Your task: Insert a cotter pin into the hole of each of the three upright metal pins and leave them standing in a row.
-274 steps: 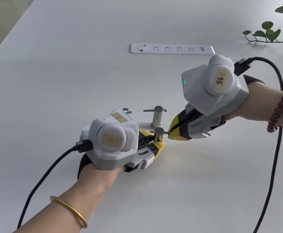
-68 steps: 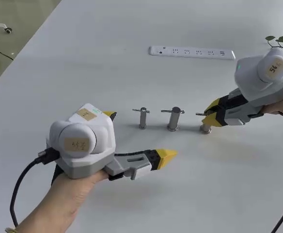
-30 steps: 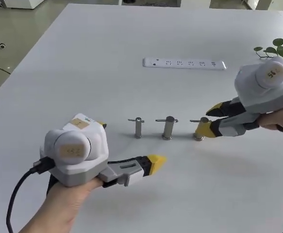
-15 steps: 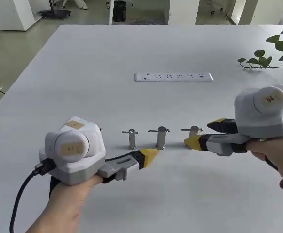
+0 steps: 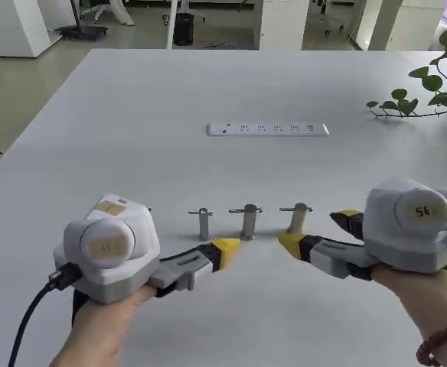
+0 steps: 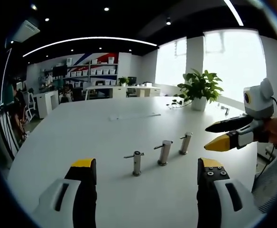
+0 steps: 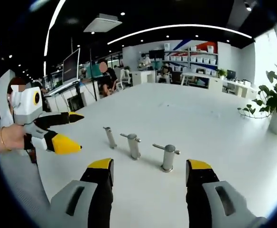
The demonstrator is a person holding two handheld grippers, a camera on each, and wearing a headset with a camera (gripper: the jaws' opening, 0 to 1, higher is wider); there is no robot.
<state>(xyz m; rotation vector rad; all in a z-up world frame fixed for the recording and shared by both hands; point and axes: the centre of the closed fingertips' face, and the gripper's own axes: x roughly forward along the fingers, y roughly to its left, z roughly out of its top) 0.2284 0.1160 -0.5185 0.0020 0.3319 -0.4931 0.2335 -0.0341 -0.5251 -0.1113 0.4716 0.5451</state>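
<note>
Withdrawn from the right-hand pin since two seconds ago, the right gripper (image 5: 318, 229) is held at 5 o'clock of the row, jaws spread wide and empty. The left gripper (image 7: 77, 130) is held at 7 o'clock, likewise wide. Three metal pins (image 5: 249, 222) are stood upright in a row on the white table (image 5: 285, 69), each crossed by a cotter pin (image 5: 243, 209); a power strip (image 5: 268, 129) is seen at 12 o'clock
</note>
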